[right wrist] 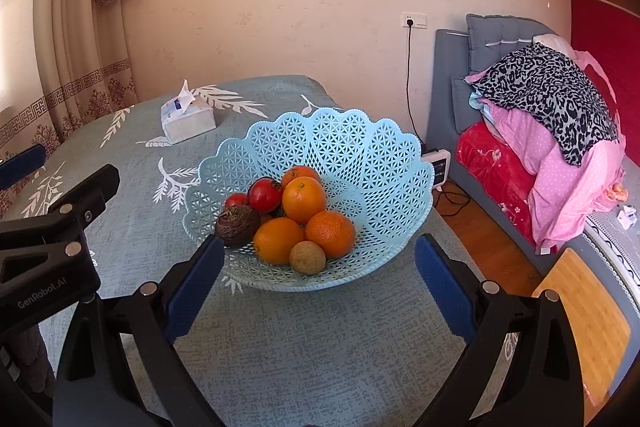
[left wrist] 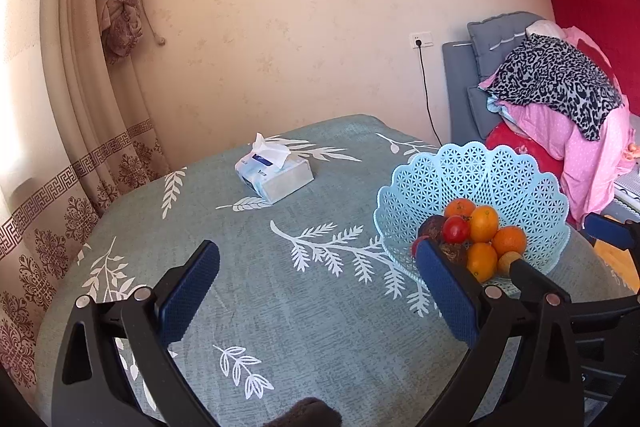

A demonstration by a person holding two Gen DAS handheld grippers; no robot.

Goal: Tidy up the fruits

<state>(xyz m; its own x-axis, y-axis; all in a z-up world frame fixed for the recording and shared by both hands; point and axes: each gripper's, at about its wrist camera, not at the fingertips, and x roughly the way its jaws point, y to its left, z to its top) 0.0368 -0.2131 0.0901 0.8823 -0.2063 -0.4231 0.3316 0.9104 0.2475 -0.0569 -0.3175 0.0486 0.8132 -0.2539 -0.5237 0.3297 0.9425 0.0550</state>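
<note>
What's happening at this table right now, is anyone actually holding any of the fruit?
No. Both handheld grippers are open and empty. The right gripper is lined up in front of the light blue basket, which already holds the pile: oranges, red fruits, a dark wrinkled fruit and a small tan round one. The left gripper hangs over bare tablecloth beside the basket. A tissue pack lies further back. No fruit lies loose on the visible cloth.

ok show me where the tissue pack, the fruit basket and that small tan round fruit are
tissue pack (left wrist: 276, 174): left wrist view, on its top face.
fruit basket (right wrist: 360, 143): right wrist view, on the bare lattice back wall.
small tan round fruit (right wrist: 307, 257): right wrist view, at its centre.
</note>
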